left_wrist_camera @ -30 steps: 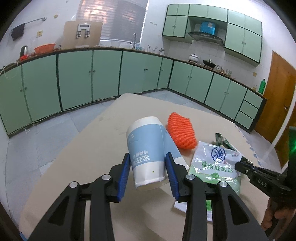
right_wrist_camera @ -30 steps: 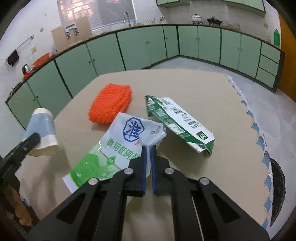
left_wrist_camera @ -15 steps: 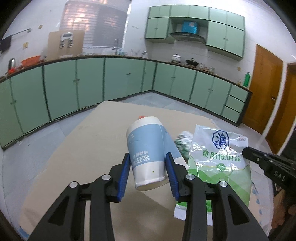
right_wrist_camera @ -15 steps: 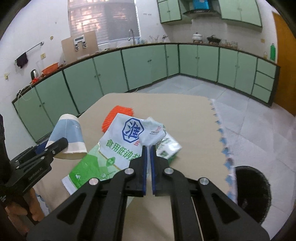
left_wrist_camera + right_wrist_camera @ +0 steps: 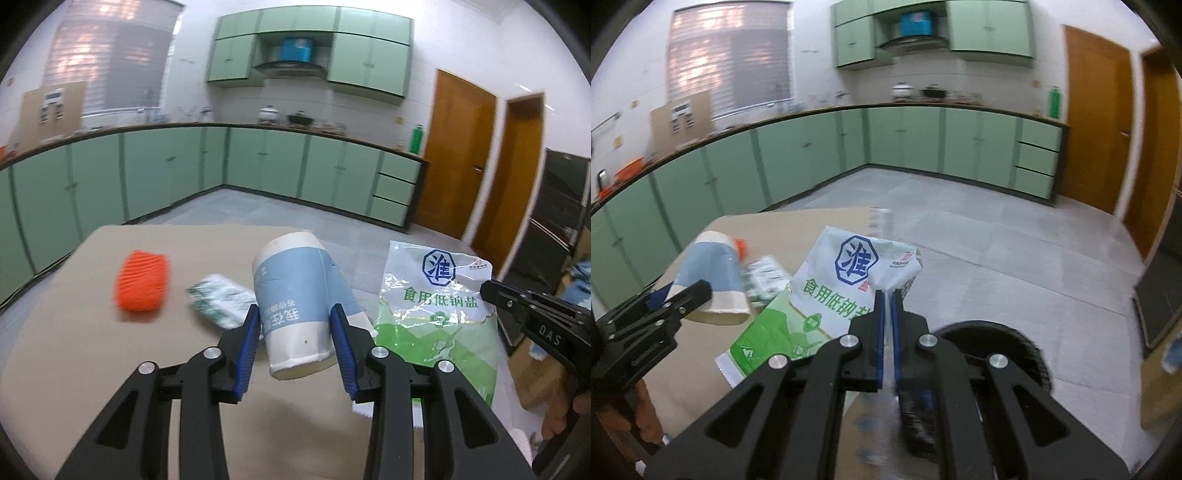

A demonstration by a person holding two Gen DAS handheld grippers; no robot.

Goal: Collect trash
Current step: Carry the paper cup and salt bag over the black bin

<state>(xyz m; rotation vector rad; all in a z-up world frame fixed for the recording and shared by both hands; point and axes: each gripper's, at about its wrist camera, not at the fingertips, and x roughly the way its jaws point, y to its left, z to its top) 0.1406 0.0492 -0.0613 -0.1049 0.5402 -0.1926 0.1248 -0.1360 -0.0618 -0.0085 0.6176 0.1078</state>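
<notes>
My left gripper (image 5: pixel 293 332) is shut on a blue and white paper cup (image 5: pixel 299 295), held above the cardboard-covered table (image 5: pixel 74 350) with its base towards the camera. The right gripper (image 5: pixel 888 306) is shut on the edge of a white and green salt bag (image 5: pixel 827 291), which hangs lifted to the right of the cup (image 5: pixel 711 280); from the left wrist the same bag (image 5: pixel 436 306) shows beside the cup. On the table lie an orange foam net (image 5: pixel 142 280) and a green and white wrapper (image 5: pixel 221 301). A black round bin (image 5: pixel 997 343) sits on the floor under the right gripper.
Green kitchen cabinets (image 5: pixel 258 170) run along the far walls, with brown doors (image 5: pixel 458 155) to the right. The table's right edge (image 5: pixel 875 218) borders grey tiled floor (image 5: pixel 997 251). A person's hand (image 5: pixel 642 413) holds the left gripper's handle.
Both grippers rose and swung to the right with the cup and the salt bag. The bag was lifted off the table, uncovering the wrapper, and the black bin came in under the right gripper.
</notes>
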